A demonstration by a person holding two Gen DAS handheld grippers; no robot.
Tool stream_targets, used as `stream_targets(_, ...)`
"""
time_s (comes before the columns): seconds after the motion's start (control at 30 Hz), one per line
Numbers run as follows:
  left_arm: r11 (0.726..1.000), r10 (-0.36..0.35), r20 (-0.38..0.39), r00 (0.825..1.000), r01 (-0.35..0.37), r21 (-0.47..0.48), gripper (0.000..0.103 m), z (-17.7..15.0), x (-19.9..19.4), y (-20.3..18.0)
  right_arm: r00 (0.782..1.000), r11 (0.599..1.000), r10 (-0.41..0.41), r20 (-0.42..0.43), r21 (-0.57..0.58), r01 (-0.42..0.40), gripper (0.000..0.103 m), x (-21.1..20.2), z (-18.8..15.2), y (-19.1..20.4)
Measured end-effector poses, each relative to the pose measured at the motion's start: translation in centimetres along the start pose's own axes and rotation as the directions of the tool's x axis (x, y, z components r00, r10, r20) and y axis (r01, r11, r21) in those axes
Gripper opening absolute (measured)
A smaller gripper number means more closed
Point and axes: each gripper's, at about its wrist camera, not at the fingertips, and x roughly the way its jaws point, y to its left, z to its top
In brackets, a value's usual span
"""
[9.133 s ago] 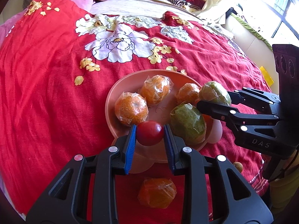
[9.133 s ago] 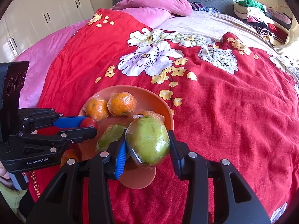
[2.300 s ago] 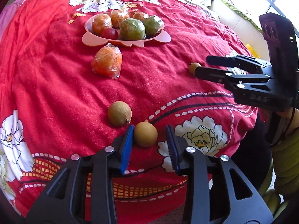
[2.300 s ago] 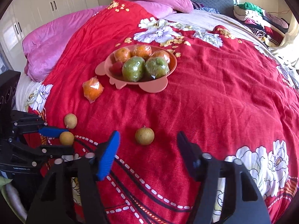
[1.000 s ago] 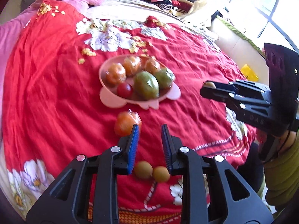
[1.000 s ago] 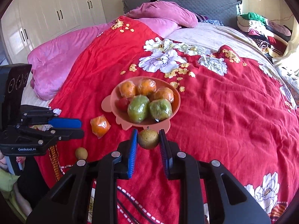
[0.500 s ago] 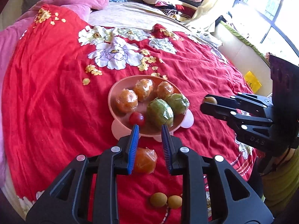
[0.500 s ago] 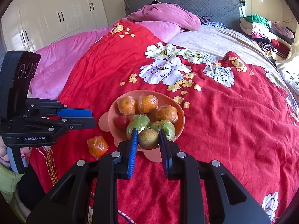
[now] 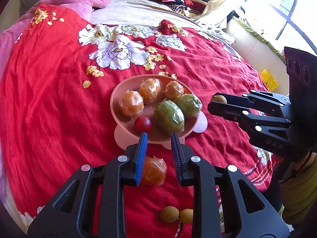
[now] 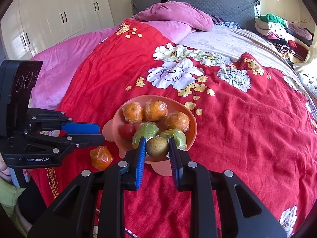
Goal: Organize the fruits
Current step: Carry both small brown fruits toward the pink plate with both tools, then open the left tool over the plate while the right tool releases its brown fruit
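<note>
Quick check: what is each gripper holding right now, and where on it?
The right gripper clamps the small brown fruit by its two sides. The left gripper is shut and holds nothing.

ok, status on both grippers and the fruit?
Right gripper shut on brown round fruit, over pink bowl near edge. Left gripper shut, empty. Wrapped orange and two brown fruits on bedspread. Path clear.

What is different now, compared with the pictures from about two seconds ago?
The right tongs closed on the small brown fruit from the blanket and carried it above the pink plate. The left tongs shut empty and moved toward the plate. The plate's fruits and the wrapped orange stayed.
</note>
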Motion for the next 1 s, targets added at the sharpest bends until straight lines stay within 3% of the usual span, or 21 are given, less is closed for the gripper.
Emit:
stream_targets(0.5,1.0,0.031,-0.025,0.999,-0.031,-0.006,0.018,1.5,3.0,1.4,0.999,0.999,-0.01,-0.048,-0.035,0.008,0.022,4.4,1.9,0.1)
stream_targets(0.87,0.999,0.036,-0.032,0.999,-0.036,-0.007,0.018,1.6,3.5,1.6,0.999,1.0,-0.015,-0.043,-0.015,0.014,0.023,4.8,1.9,-0.5)
stream_targets(1.0,0.999,0.038,-0.032,0.999,-0.039,-0.008,0.018,1.6,3.4,1.6,0.999,1.0,-0.011,-0.038,-0.005,0.01,0.028,4.5,1.9,-0.6)
